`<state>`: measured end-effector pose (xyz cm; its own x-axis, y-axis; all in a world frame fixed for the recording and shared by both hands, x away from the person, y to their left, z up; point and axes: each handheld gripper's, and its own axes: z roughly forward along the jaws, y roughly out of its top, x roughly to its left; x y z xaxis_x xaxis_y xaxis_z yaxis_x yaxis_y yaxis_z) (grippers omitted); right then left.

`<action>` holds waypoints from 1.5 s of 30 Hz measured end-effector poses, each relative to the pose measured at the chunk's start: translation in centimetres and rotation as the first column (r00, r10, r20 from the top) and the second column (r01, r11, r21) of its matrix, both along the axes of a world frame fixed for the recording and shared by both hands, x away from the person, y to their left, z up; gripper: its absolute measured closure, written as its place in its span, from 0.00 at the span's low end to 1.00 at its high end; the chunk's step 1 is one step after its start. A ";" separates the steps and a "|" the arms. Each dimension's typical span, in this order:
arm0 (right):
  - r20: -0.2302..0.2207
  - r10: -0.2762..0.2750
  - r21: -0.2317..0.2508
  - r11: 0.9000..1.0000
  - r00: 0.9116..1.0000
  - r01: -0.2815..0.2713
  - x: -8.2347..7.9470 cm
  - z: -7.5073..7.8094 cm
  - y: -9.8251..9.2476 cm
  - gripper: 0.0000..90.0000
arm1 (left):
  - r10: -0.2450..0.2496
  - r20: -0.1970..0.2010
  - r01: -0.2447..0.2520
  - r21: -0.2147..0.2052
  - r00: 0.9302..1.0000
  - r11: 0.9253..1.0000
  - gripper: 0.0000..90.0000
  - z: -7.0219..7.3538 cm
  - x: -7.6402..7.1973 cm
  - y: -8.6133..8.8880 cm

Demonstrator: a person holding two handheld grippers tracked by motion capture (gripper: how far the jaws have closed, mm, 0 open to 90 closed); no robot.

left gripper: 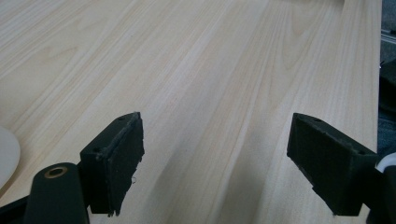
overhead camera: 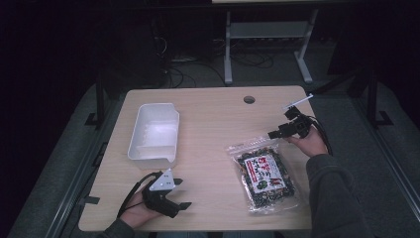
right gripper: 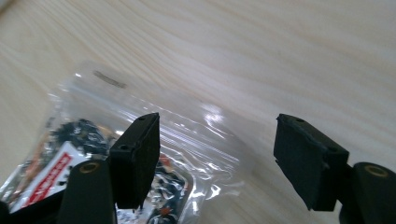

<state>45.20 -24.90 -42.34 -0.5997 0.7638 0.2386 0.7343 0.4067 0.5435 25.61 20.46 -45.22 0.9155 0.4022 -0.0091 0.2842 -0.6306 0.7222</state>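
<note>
Right gripper view shows the right gripper (right gripper: 217,161) with jaws spread wide just above the clear top edge of the snack bag (right gripper: 140,140), grasping nothing. Left gripper (left gripper: 215,163) also stands released over bare table (left gripper: 210,56). Probably the bag goes into the white bin (overhead camera: 154,130); next the jaws must lower and pinch the edge.

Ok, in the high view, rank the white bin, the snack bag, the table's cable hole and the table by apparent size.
1. Table
2. White bin and snack bag: they look alike in area, so I won't rank them.
3. Cable hole, clearly smallest.
</note>
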 end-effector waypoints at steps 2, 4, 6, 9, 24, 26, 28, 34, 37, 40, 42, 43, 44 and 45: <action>-0.018 -0.008 -0.018 1.000 1.000 0.007 0.4 -0.7 0.1 0.36 | -0.002 0.000 0.002 -0.001 1.000 1.000 0.20 0.0 0.0 0.0; -0.019 -0.014 -0.026 1.000 1.000 0.013 0.7 -1.0 0.0 0.35 | -0.003 0.000 0.003 -0.002 1.000 1.000 0.20 0.0 0.0 0.0; -0.027 -0.020 0.002 1.000 0.999 0.020 0.9 -1.3 -0.1 0.36 | -0.003 -0.002 0.003 -0.003 1.000 1.000 0.20 0.0 0.0 -0.1; -0.053 -0.017 0.032 0.999 0.998 0.019 1.3 -1.8 -0.3 0.40 | -0.006 -0.003 0.006 -0.003 1.000 1.000 0.20 0.0 0.0 -0.2; -0.101 0.008 0.075 0.997 0.995 0.000 1.5 -2.6 -0.8 0.96 | -0.006 -0.010 0.006 -0.025 1.000 1.000 0.20 0.2 0.0 -0.3; -0.095 0.021 0.074 0.997 0.995 -0.014 1.3 -2.2 -0.9 0.99 | -0.009 -0.010 0.008 -0.029 1.000 1.000 0.20 0.2 0.0 -0.4; -0.086 0.028 0.086 0.996 0.996 -0.021 0.9 -1.8 -1.0 0.99 | -0.006 -0.012 0.006 -0.035 1.000 0.999 0.20 0.3 0.0 -0.5; -0.051 0.036 0.113 0.993 0.998 -0.030 -0.3 -0.9 -1.6 1.00 | -0.006 -0.018 0.005 -0.062 1.000 0.998 0.21 0.7 0.0 -1.3; 0.009 0.035 0.144 0.989 0.999 -0.036 -1.5 0.7 -2.3 1.00 | -0.021 -0.026 0.020 -0.065 0.999 0.998 0.21 0.9 0.0 -2.1; 0.063 0.045 0.150 0.987 0.997 -0.054 -2.6 2.4 -2.4 1.00 | -0.065 -0.025 0.064 -0.047 0.998 0.997 0.22 1.0 -0.1 -3.6; 0.100 0.045 0.164 0.985 0.994 -0.061 -3.3 3.4 -2.5 1.00 | -0.076 -0.027 0.074 -0.052 0.997 0.996 0.22 1.1 -0.1 -4.4; 0.114 0.046 0.172 0.983 0.992 -0.065 -3.6 3.8 -2.5 1.00 | -0.080 -0.032 0.078 -0.061 0.996 0.995 0.22 1.0 0.0 -4.8; 0.114 0.046 0.172 0.983 0.992 -0.065 -3.6 3.8 -2.5 1.00 | -0.080 -0.032 0.078 -0.061 0.996 0.995 0.23 1.0 0.0 -4.8; 0.139 0.045 0.180 0.981 0.989 -0.069 -4.2 4.5 -2.6 1.00 | -0.086 -0.034 0.084 -0.057 0.996 0.995 0.23 1.0 0.2 -5.7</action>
